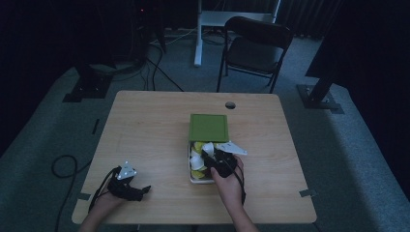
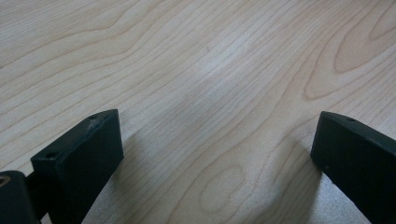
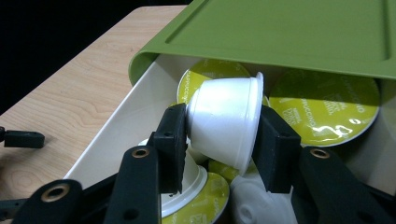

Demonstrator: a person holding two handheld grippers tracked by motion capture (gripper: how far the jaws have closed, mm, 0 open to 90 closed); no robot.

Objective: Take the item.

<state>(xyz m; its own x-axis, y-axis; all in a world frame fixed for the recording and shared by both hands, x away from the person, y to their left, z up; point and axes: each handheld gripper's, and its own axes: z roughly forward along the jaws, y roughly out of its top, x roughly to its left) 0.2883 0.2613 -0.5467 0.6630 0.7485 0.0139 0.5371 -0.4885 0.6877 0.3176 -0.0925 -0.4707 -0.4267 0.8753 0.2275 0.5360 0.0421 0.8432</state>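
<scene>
With the right claw (image 3: 223, 140) clamped on a white capsule (image 3: 224, 123) inside the white box (image 3: 112, 135) under the green lid (image 3: 280, 32), lift straight up, clear the lid edge. Left claw (image 2: 212, 158) sits wide apart, idle on the desk (image 2: 210, 60).

One wooden table (image 1: 145, 140), one white box (image 3: 121, 126), one green lid (image 1: 208, 127) — one chair (image 1: 255, 48), two hand-held grippers.
</scene>
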